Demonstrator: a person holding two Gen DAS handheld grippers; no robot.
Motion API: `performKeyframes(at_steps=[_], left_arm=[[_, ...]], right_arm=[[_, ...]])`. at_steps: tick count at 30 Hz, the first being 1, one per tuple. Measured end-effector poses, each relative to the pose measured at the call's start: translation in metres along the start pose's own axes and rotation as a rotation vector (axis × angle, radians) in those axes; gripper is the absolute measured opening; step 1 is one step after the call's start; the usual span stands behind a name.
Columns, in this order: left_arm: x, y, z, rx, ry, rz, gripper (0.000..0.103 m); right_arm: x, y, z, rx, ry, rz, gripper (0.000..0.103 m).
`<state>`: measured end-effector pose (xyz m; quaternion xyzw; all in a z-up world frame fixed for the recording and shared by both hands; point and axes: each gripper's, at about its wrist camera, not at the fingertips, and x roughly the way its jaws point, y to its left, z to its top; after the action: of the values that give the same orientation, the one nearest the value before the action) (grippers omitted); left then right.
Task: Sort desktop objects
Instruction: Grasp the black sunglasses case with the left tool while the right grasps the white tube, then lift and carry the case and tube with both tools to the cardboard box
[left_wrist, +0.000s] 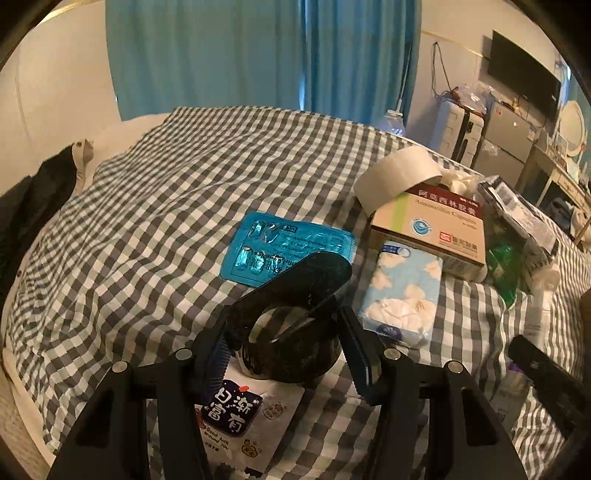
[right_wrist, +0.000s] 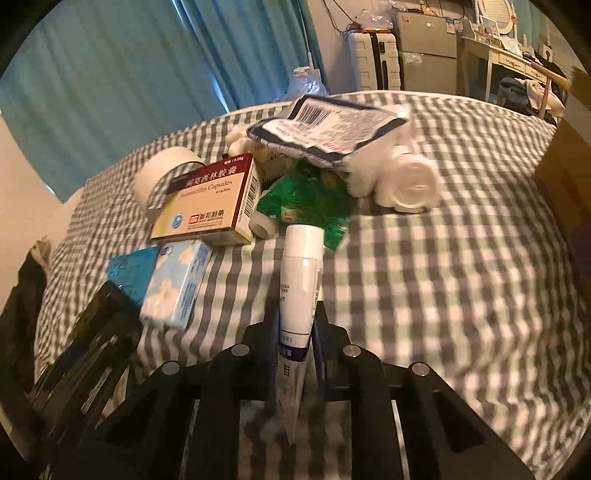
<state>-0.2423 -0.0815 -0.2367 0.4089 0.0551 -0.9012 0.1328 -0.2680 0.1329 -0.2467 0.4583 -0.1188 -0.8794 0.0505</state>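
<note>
In the left wrist view my left gripper (left_wrist: 288, 354) is shut on a black tape roll (left_wrist: 295, 332). One finger presses each side of the roll, and a loose black flap sticks up from it. A white sticker packet (left_wrist: 251, 413) lies under it on the checked bedspread (left_wrist: 147, 221). In the right wrist view my right gripper (right_wrist: 297, 332) is shut on a white tube (right_wrist: 301, 280). The tube's cap end points away, toward a green packet (right_wrist: 314, 203).
A blue blister pack (left_wrist: 288, 247), a cloud-print tissue pack (left_wrist: 402, 291), a medicine box (left_wrist: 432, 225) and a white tape roll (left_wrist: 399, 177) lie together. A blue-and-white bag (right_wrist: 332, 125), white rolls (right_wrist: 410, 181) and a cardboard box (right_wrist: 565, 177) lie to the right.
</note>
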Motion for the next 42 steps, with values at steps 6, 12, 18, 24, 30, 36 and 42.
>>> performKeyframes(at_steps=[6,12,18,24,30,36,42], left_arm=[[-0.021,-0.011,-0.008,0.050,-0.067,-0.028,0.053],[-0.040,-0.012,-0.016,0.079,-0.083,-0.077,0.038],[-0.050,-0.009,-0.022,0.096,-0.088,-0.157,0.015],[-0.069,-0.006,-0.027,0.100,-0.084,-0.207,0.013],[-0.090,0.000,-0.025,0.091,-0.103,-0.258,0.013],[-0.082,-0.002,-0.026,0.064,-0.105,-0.228,0.090],[-0.045,-0.011,-0.024,0.120,-0.068,-0.130,0.090]], right_arm=[[-0.044,-0.007,-0.010,-0.047,-0.004,-0.006,0.016],[-0.076,-0.025,-0.031,-0.033,0.020,0.009,0.016],[-0.099,-0.040,-0.064,-0.007,0.040,0.001,0.016],[-0.126,-0.056,-0.077,0.017,0.027,-0.009,0.016],[-0.144,-0.054,-0.078,0.006,-0.001,0.004,0.016],[-0.139,-0.054,-0.082,-0.004,0.015,0.007,0.016],[-0.124,-0.062,-0.082,0.003,0.038,0.000,0.016]])
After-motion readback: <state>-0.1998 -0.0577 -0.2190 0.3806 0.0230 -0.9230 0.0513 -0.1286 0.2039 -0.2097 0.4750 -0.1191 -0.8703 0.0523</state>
